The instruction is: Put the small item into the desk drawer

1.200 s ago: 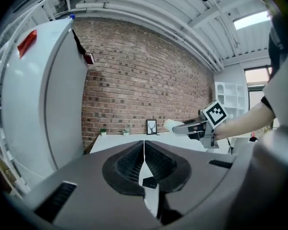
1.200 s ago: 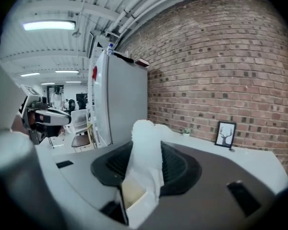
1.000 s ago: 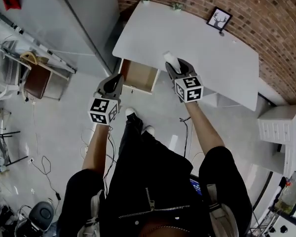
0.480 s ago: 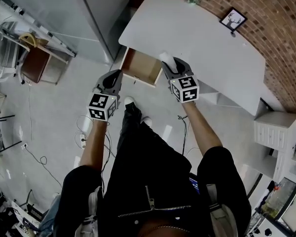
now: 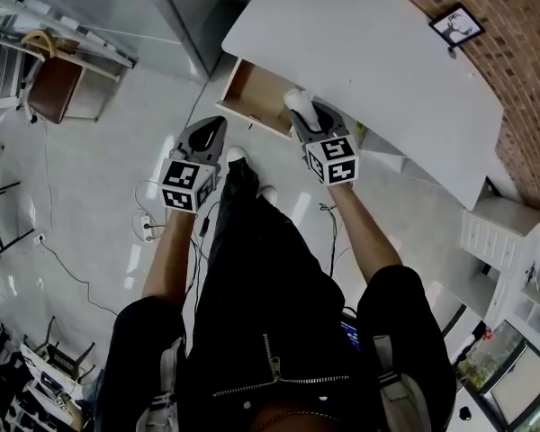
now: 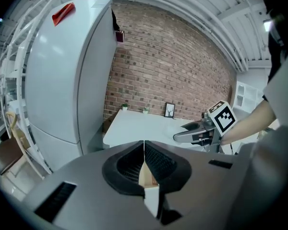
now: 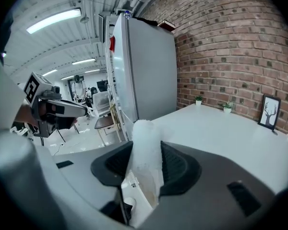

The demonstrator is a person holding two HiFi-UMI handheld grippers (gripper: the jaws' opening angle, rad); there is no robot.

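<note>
My right gripper (image 5: 302, 113) is shut on a small white cylinder (image 5: 294, 102), which stands upright between the pads (image 7: 145, 150). It hovers at the right front corner of the open wooden drawer (image 5: 255, 95) under the white desk (image 5: 378, 52). Through the jaws I see part of the drawer's white front (image 7: 140, 195) below. My left gripper (image 5: 214, 126) hangs over the floor in front of the drawer, jaws shut (image 6: 144, 163) with nothing in them. The drawer's inside looks bare.
A large white fridge (image 6: 62, 75) stands left of the desk against the brick wall (image 7: 230, 47). A framed picture (image 5: 457, 25) and two small plants (image 7: 212, 103) sit at the desk's back edge. A brown chair (image 5: 58, 88) and cables (image 5: 148, 228) are on the floor at left.
Both grippers have moved a little toward the desk. The right one, still gripping the white cylinder, now sits closer to the drawer's front right corner. The left stays shut.
</note>
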